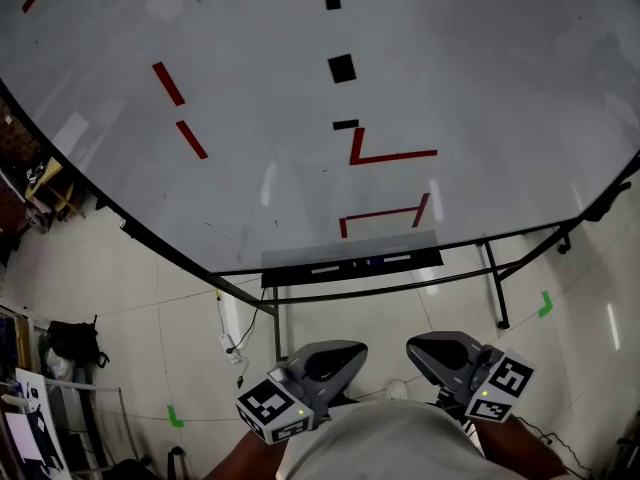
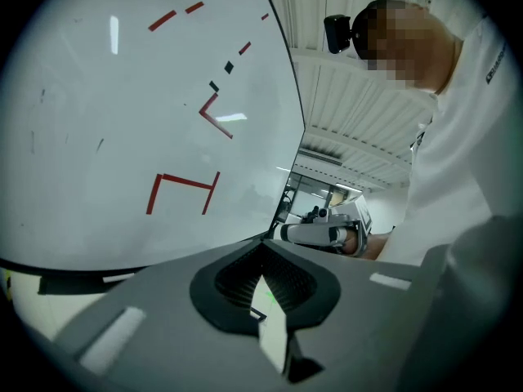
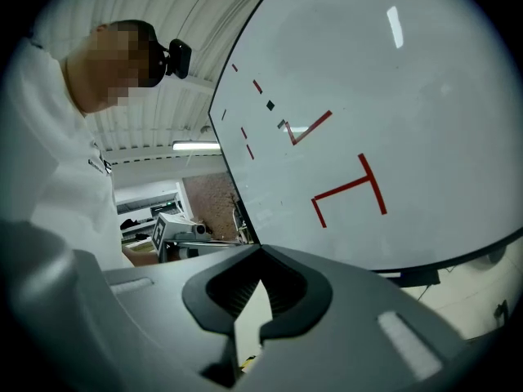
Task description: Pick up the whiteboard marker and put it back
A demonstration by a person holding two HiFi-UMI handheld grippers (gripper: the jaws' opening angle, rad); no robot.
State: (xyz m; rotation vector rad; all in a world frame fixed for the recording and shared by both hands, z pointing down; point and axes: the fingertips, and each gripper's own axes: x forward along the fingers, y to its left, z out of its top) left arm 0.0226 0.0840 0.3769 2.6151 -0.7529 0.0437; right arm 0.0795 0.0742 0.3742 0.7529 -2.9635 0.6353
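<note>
Starting with the head view, the left gripper and the right gripper are seen held low and close to the body, well apart from the whiteboard and from the dark tray under its lower edge. A pale stick lying on that tray is judged to be the whiteboard marker, though it is too small to be made out for certain, and a second pale stick lies further right on the tray. The wrong stick could therefore be picked. The marker could also be knocked along or off the tray if it is approached with the jaws closed or from too steep an angle. The marker lies ahead of both sets of jaws, slightly nearer the left pair, with bare floor between. In the left gripper view, the left gripper is shown with its jaws brought together and nothing held between them. The whiteboard with its red lines fills the background and the right gripper is seen alongside. The marker cannot be found here. In the right gripper view, the right gripper is likewise shown closed and empty, facing the whiteboard, with the left gripper beside it. The tray is glimpsed, but no marker can be told on it.
</note>
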